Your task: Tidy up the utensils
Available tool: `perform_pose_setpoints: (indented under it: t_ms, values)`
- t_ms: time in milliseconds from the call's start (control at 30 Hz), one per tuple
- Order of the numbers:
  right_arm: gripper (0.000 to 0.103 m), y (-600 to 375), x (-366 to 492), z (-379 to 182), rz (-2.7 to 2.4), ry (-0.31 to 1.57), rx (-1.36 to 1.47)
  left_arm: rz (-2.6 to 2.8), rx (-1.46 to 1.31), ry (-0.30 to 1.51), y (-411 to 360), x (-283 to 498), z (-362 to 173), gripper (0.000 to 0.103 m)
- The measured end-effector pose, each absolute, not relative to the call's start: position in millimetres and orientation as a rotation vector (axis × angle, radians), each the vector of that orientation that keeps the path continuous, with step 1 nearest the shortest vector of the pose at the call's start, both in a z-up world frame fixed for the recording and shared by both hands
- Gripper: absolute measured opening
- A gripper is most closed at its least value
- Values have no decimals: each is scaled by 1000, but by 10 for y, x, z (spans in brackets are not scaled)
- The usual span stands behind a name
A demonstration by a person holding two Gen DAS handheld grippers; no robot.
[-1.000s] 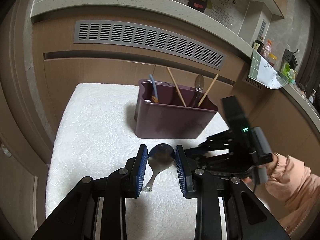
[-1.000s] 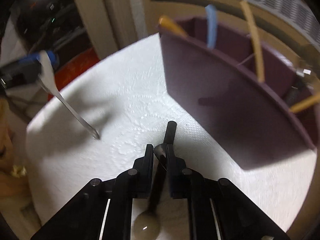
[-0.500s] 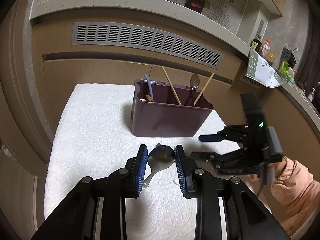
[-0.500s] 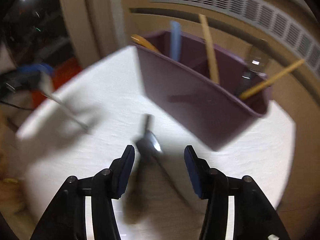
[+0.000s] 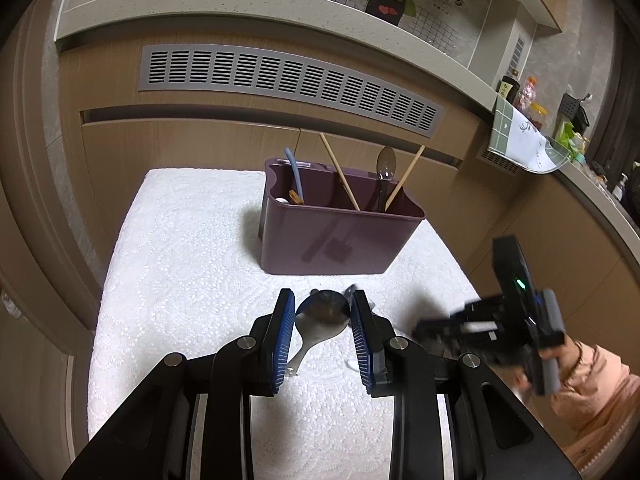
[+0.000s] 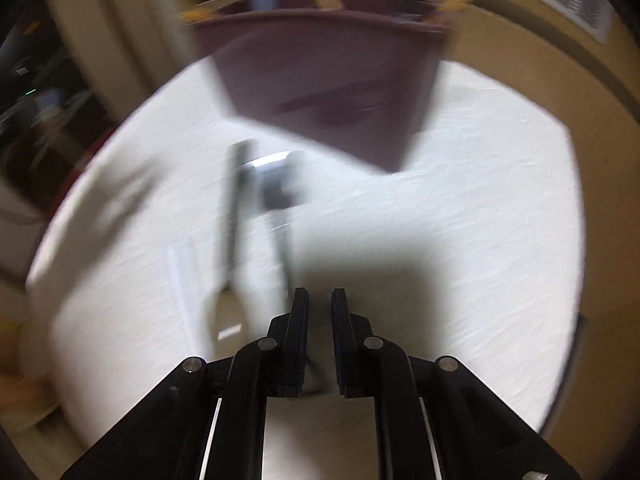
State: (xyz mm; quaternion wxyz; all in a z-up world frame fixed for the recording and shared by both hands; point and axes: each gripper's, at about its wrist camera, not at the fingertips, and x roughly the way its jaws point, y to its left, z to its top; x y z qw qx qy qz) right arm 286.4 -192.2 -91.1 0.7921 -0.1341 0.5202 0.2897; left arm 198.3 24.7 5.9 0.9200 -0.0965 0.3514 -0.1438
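L gripper [image 5: 322, 322] holds a metal spoon [image 5: 320, 320] by the bowl, blue pads [image 5: 280, 340] pinching both sides, handle hanging down toward the white cloth [image 5: 180, 260]. Purple caddy [image 5: 336, 236] sits at the far edge of the cloth, roughly mid-width, up against the wood cabinet. Already in it: blue handle + something orange/white in the L compartment, two wooden chopsticks [image 5: 340, 178] and a dark spoon [image 5: 386, 168] in the R part.

R gripper [image 6: 320, 308] in its own view: fingers narrow, small gap, nothing visible between them; looks empty. Heavy motion blur there. Blurred on the cloth ahead of it, near the caddy's front wall: a dark-handled utensil [image 6: 232, 216] and a shiny metal one [image 6: 276, 184]; can't tell exact types. From the L cam the R gripper shows at the cloth's right edge, smeared, jaw state unreadable.

Step in hand, my read: carry the spoon to the caddy & drop it in. To do it well: raise enough so the dangling handle clears the front rim, tip it handle-down, aim for the spoon compartment on the R w/o knocking the chopsticks, release only once the handle is well inside. Bowl grip is slippery so go slow. Two utensils left on the cloth, so task is partway.
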Motion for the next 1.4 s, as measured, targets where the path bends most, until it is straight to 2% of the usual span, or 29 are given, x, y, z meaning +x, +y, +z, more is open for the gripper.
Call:
perform_pose_setpoints:
  t_ms: [67,133,167,200,267,333,400,467,533,567,733,767,800,833,1067,1133,1200,1233,1400]
  values:
    - [15,-1792,2762,-821,691,1084,-291,-294,-196,725,246,1989,52,29]
    - [41,-1663,2749,-746,712,1020,-318,-293,-198,725,252,1989,50,29]
    - [63,-1591,2790,-710,688,971,-328,-292,-199,725,254,1989,54,29]
    - [69,-1539,2849,-695,659,937,-321,-292,-198,724,256,1988,55,29]
    - [68,-1422,3014,-716,615,930,-298,-293,-195,724,254,1989,52,29]
    - [63,-1346,3178,-769,574,946,-246,-296,-194,725,250,1993,50,29]
    - [50,-1279,3350,-868,507,979,-222,-299,-191,725,246,1989,49,29]
    - [48,-1236,3418,-905,494,1018,-197,-304,-187,726,246,1975,49,29]
    - [39,-1224,3390,-977,506,1059,-185,-305,-185,724,248,1958,49,29]
    - [30,-1210,3317,-957,498,1042,-207,-306,-185,723,254,1951,49,29]
    - [30,-1420,3051,-633,513,964,-179,-306,-171,717,214,1907,57,29]
    - [27,-1470,2963,-532,507,931,-169,-308,-169,716,201,1900,64,29]
    - [2,-1516,2887,-445,504,906,-159,-311,-167,714,186,1895,73,29]
    - [0,-1556,2824,-383,506,898,-151,-311,-162,710,170,1892,83,29]
    - [0,-1846,2556,-79,506,819,-154,-315,-134,686,70,1836,170,29]
    - [11,-1833,2626,-129,524,849,-186,-311,-133,685,62,1837,180,29]
    - [38,-1749,2705,-302,535,878,-216,-305,-135,683,69,1834,187,29]
    - [40,-1705,2744,-396,549,888,-225,-305,-137,683,77,1832,187,29]
    - [41,-1474,2968,-747,546,950,-283,-306,-134,689,85,1825,190,29]
